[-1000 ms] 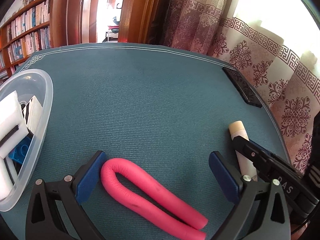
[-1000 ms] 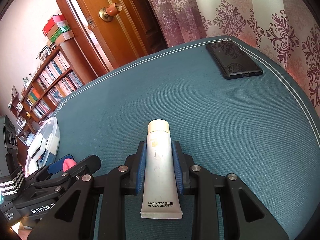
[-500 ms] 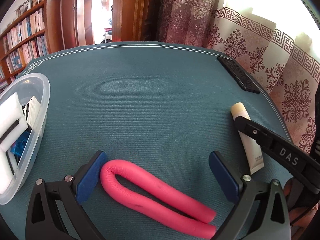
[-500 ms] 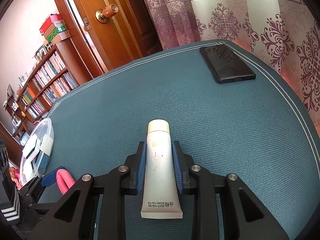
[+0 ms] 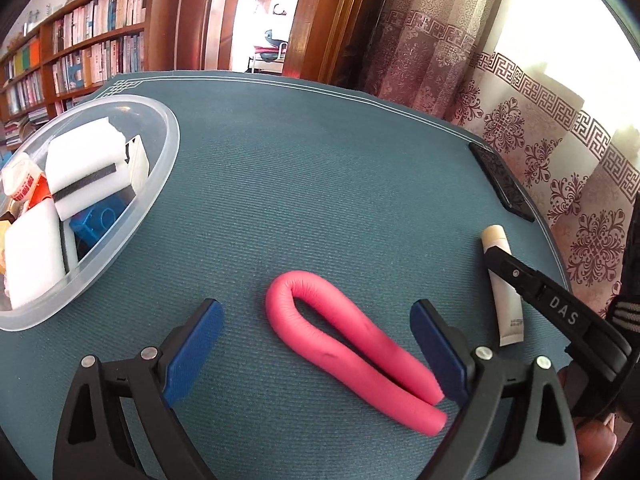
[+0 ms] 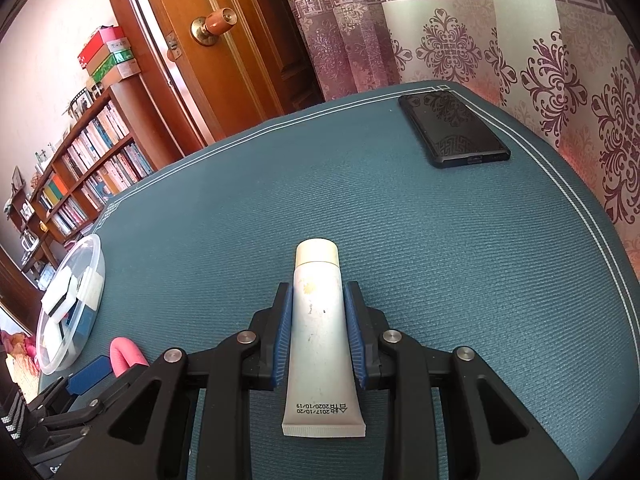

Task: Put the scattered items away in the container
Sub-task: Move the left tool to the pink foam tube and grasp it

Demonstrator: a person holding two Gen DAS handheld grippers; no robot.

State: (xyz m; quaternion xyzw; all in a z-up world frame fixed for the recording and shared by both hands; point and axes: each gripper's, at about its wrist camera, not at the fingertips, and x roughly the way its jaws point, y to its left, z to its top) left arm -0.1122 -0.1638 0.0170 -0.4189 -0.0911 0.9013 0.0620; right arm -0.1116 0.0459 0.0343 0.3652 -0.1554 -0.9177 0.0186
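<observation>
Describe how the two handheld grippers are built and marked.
Both are matte black plastic frames with triangular cut-outs and silver screws. The left gripper carries ribbed blue pads; the right gripper has matching blue pads and white "DAS" lettering on its side. A black-and-white striped sleeve shows beside it.

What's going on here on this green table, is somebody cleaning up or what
A person is tidying with two handheld grippers. The right gripper is shut on a white tube. The left gripper is open around a bent pink foam roller on the table. The clear container already holds sponges and small items. A black phone lies apart.
</observation>
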